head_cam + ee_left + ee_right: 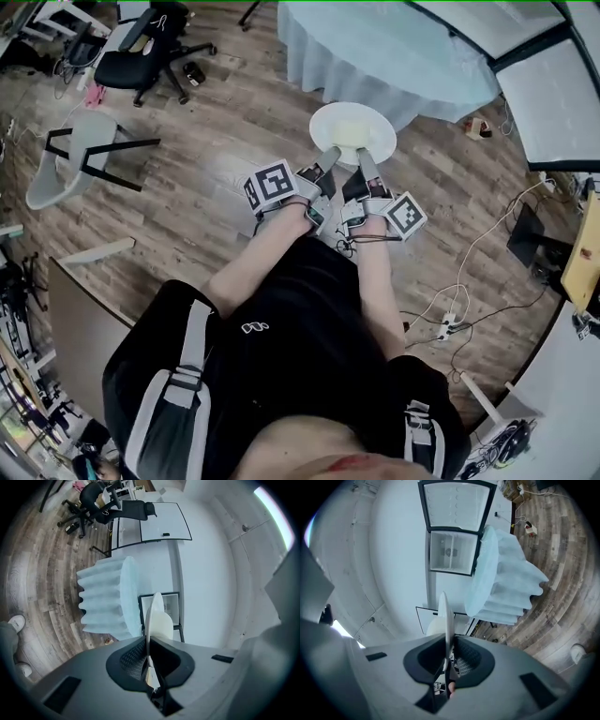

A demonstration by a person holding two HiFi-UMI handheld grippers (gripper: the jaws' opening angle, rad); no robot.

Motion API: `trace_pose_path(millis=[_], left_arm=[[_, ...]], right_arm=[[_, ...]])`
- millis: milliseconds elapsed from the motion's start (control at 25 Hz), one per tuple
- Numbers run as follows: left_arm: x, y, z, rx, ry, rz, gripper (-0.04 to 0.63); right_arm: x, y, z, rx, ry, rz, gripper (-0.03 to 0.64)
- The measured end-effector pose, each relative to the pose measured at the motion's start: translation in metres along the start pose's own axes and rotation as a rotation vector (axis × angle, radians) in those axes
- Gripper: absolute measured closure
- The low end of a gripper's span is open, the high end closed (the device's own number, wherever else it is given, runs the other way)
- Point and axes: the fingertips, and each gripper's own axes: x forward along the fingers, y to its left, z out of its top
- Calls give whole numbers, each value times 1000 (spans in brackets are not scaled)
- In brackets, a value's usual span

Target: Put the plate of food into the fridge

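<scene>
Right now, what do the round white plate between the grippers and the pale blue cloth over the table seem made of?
Round white plate: likely glazed ceramic or melamine, cannot tell which; thin rigid rim, smooth pale surface. Pale blue tablecloth: soft matte fabric; it hangs in deep vertical folds.

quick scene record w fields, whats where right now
plate: held over the wood floor, pale food on it
left gripper: shut on the plate's rim
right gripper: shut on the plate's rim
table: light blue cloth, just ahead of the plate
fridge: door open, beside the table
</scene>
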Motion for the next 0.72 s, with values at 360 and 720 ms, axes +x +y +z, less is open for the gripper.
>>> trace_pose_path(millis=[360,720], left_arm=[[11,7,48,-57,34,-21,574],[47,15,4,-73,193,7,574]], right_arm=[[47,1,-5,-78,-18,-74,568],[10,-23,33,-43,-139,-166,568]])
